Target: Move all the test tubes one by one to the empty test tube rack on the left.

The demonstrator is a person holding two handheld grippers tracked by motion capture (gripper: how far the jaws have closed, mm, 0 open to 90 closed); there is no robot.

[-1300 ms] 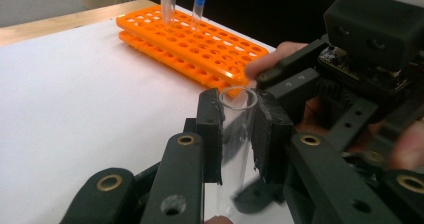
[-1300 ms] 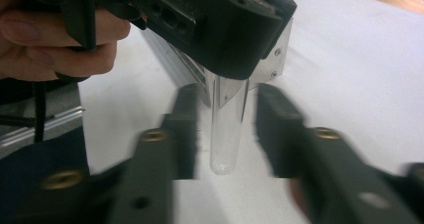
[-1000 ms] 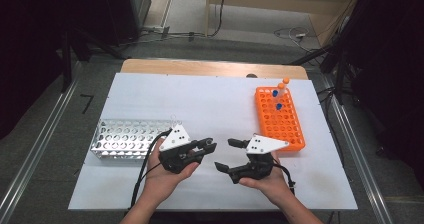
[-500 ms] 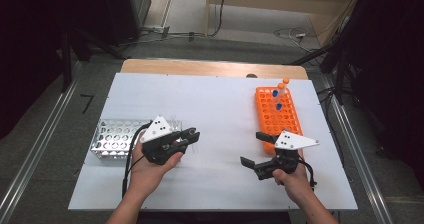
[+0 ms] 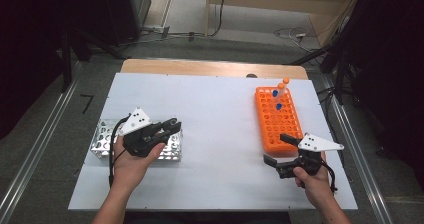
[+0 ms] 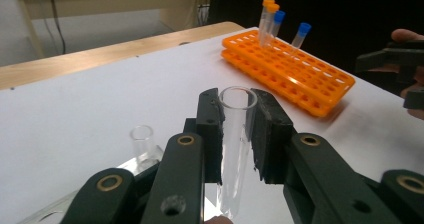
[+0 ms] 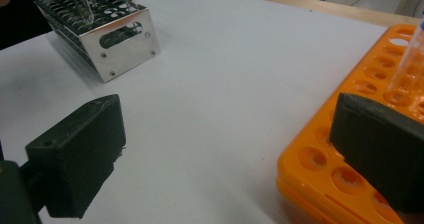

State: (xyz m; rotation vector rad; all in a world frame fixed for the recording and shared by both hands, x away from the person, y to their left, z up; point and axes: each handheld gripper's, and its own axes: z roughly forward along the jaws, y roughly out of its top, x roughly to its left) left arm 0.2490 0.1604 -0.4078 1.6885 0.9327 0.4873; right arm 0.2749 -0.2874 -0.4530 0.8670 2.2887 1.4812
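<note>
**Clear tube gripped over the metal rack, right tongs spread by the orange rack**

The left tongs (image 6: 234, 134) are clenched on a clear, uncapped glass test tube (image 6: 235, 149), held upright between the black pads. In the high view these left tongs (image 5: 170, 127) hang over the shiny perforated metal rack (image 5: 102, 141) at the left of the white bench (image 5: 215, 109). A second clear tube (image 6: 143, 143) stands in that rack just beside the held one.

The right tongs (image 5: 276, 149) are released, their jaws having just been opening, with nothing between them. They sit low at the near end of the orange plastic tube rack (image 5: 276, 124), one pad over its near holes in the right gripper view. At the far end of the orange rack stand several capped tubes (image 5: 279, 95), some blue-capped, some orange-capped.
</note>
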